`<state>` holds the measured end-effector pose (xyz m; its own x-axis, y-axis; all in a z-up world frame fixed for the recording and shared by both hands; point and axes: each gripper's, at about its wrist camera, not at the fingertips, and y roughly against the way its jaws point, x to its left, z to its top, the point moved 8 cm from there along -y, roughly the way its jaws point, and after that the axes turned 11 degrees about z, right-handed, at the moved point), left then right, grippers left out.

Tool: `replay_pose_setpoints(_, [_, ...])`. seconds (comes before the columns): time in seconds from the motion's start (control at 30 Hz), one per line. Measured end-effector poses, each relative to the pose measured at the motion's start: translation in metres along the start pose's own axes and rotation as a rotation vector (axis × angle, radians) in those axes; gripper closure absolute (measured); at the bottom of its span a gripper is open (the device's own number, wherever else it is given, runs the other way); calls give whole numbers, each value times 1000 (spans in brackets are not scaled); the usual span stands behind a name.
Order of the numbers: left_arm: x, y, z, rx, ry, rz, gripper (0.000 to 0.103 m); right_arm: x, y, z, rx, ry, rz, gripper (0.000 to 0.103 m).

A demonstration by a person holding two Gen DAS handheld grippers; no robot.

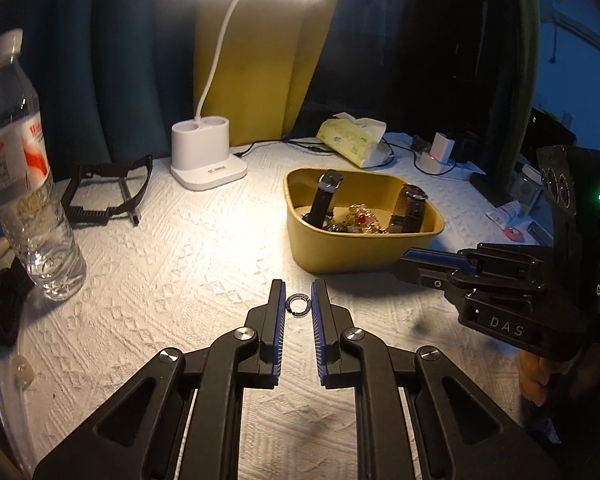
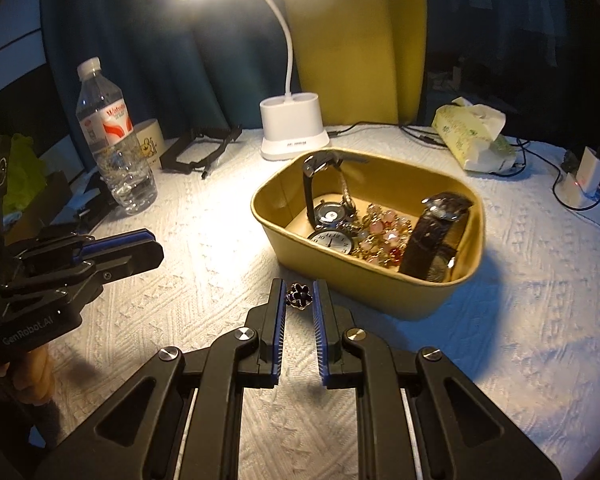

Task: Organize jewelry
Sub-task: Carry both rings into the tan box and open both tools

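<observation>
A yellow tray on the white cloth holds watches and a beaded bracelet. My left gripper is shut on a small dark ring, held by its edges just above the cloth, in front of the tray. My right gripper is shut on a dark flower-shaped ring, close to the tray's near left wall. Each gripper shows in the other's view, the right one beside the tray and the left one out to the left.
A white desk lamp stands behind the tray. A water bottle and a black frame are at the left. A tissue pack, cables and a white charger lie at the back right.
</observation>
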<state>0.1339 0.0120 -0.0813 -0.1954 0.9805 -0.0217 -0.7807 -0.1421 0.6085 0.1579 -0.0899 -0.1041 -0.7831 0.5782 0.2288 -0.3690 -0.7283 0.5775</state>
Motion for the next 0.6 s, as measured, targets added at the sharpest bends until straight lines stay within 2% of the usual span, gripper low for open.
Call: replay_pose_setpoints(0.6, [-39, 14, 30, -68, -90, 20, 88, -26, 46, 16, -123, -16, -12, 90])
